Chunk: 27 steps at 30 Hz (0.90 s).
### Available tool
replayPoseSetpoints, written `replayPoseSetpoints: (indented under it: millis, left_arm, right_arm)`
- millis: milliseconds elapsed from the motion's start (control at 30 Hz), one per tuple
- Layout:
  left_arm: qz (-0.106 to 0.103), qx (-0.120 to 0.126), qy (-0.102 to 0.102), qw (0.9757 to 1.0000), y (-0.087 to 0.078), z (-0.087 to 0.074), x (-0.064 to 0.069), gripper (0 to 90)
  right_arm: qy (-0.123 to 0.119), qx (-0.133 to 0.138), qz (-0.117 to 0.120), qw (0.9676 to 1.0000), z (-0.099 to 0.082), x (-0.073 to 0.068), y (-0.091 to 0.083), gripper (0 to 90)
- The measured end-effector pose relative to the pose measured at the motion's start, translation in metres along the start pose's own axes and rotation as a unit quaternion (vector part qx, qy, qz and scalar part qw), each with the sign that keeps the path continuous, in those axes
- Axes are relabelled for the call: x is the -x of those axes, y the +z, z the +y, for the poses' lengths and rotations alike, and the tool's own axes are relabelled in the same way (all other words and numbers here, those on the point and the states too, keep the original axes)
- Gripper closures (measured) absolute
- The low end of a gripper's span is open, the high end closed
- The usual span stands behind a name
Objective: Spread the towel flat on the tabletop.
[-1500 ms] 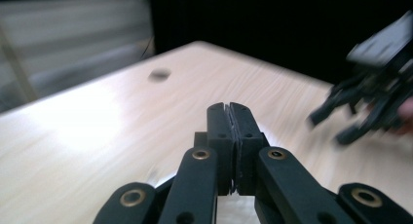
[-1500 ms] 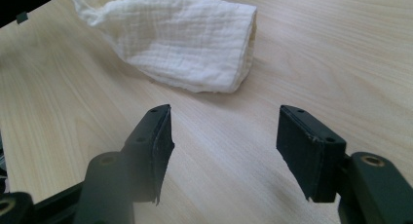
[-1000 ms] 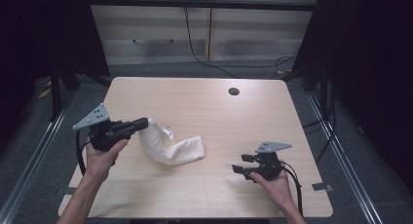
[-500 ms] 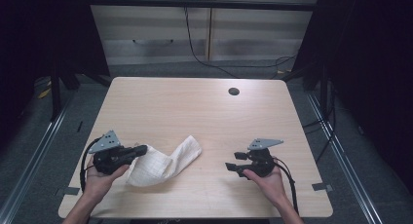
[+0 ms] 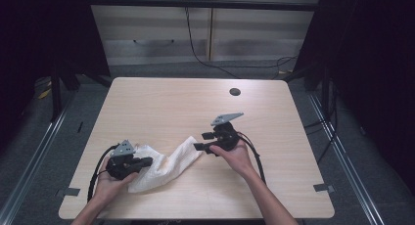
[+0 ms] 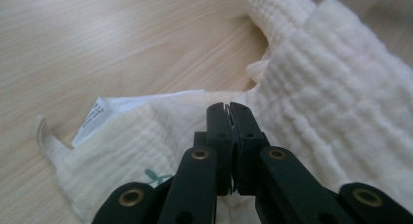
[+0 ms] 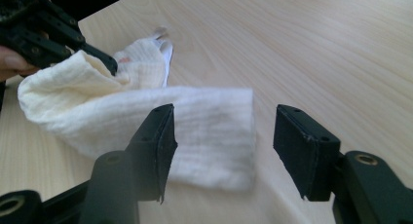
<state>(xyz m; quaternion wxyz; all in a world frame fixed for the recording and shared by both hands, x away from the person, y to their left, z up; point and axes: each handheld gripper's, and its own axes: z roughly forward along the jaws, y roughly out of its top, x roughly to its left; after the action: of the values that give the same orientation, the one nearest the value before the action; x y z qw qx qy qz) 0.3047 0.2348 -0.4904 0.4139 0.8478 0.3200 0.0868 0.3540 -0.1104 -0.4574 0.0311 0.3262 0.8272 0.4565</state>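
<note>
Two bare forearms are reaching in from the near edge of the table point(image 5: 147, 98), each hand gripping a black two-jaw gripper. The left hand point(image 5: 111, 178) is lying low near the table's front left corner, its left gripper point(image 5: 149, 161) pointing level toward the table's middle with jaws pressed together, pinching a fold of the cloth point(image 5: 166, 164). The right hand point(image 5: 236, 154) is sitting nearer the table's centre, the forearm angling in from the front right, its right gripper point(image 5: 199, 141) pointing left with jaws standing wide apart, holding nothing.
</note>
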Motion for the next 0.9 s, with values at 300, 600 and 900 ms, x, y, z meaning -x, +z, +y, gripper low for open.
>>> replayPoseSetpoints:
  millis: [300, 600, 900]
  left_arm:
    - [0.005, -0.018, -0.009, 0.9998, 0.011, -0.006, -0.008, 88.3]
    - [0.008, -0.012, -0.021, 0.9997, 0.012, -0.006, -0.013, 88.2]
    - [0.017, -0.013, -0.030, 0.9993, 0.011, -0.007, -0.013, 88.0]
  right_arm:
    - [0.031, -0.031, 0.025, 0.9987, 0.013, 0.020, 0.056, 41.3]
    - [0.021, 0.003, 0.027, 0.9994, 0.008, 0.018, 0.045, 88.9]
    - [-0.016, 0.027, 0.020, 0.9993, -0.004, 0.003, -0.014, 90.0]
